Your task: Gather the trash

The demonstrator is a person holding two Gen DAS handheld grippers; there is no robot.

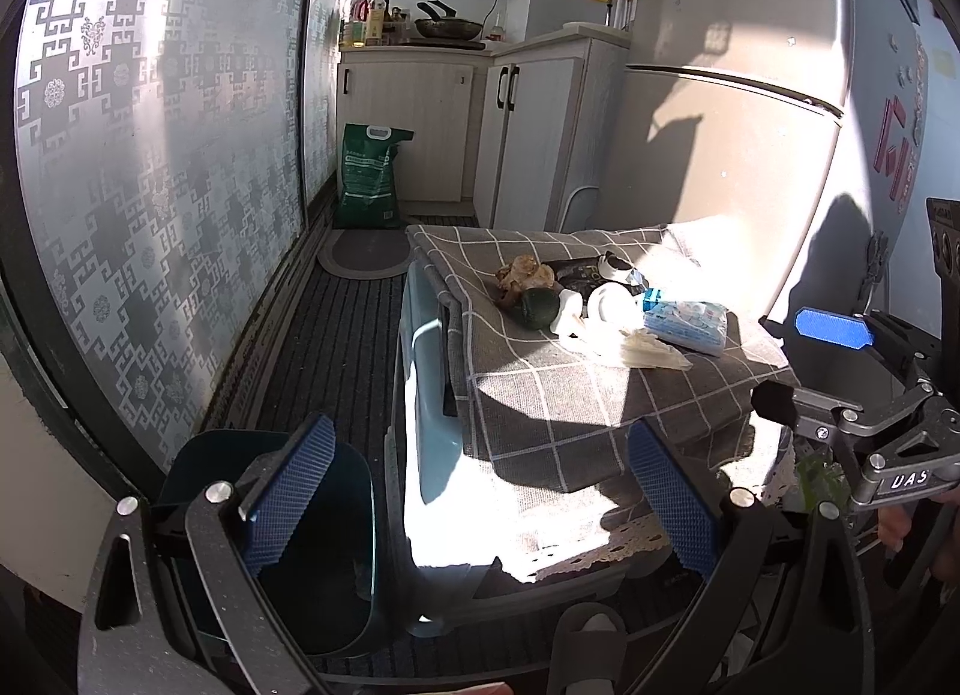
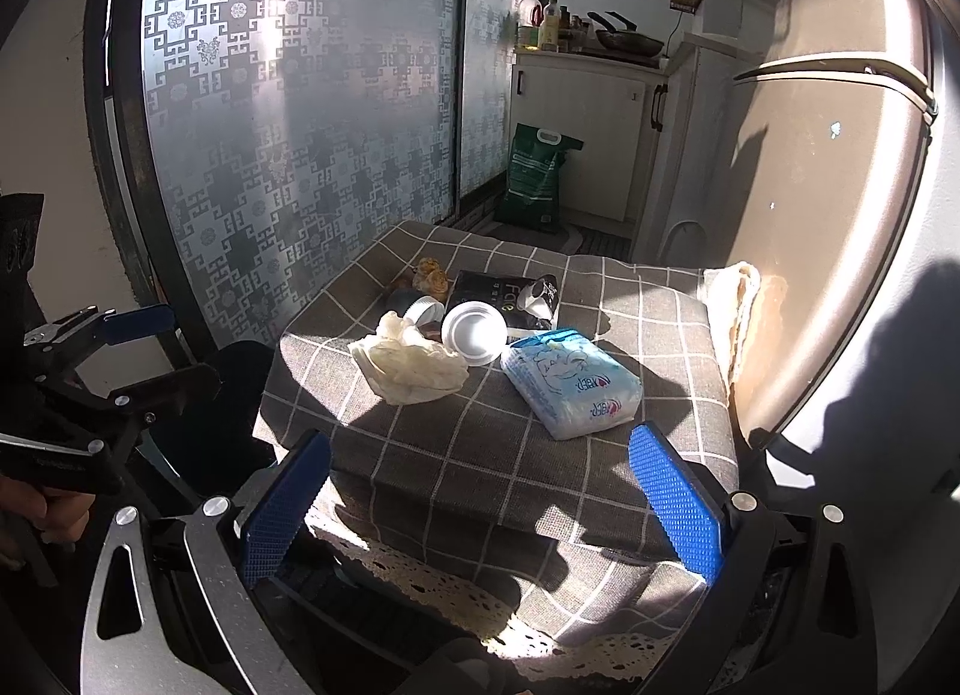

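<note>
Trash lies on a small table with a grey checked cloth (image 2: 456, 455): a crumpled white tissue (image 2: 411, 362), a white paper cup on its side (image 2: 475, 330), a smaller white cup (image 2: 425, 309), brown food scraps (image 2: 431, 274) and a black packet (image 2: 489, 290). A blue tissue pack (image 2: 570, 380) lies beside them. The pile also shows in the left wrist view (image 1: 594, 317). My right gripper (image 2: 480, 506) is open and empty, short of the table's near edge. My left gripper (image 1: 474, 506) is open and empty, above a dark blue bin (image 1: 336, 575) left of the table.
A fridge (image 1: 732, 113) stands right of the table. A patterned glass door (image 2: 288, 125) runs along the left. A green bag (image 1: 367, 179) and white cabinets (image 1: 420, 113) stand at the back. A slippered foot (image 1: 585, 635) is near the table's base.
</note>
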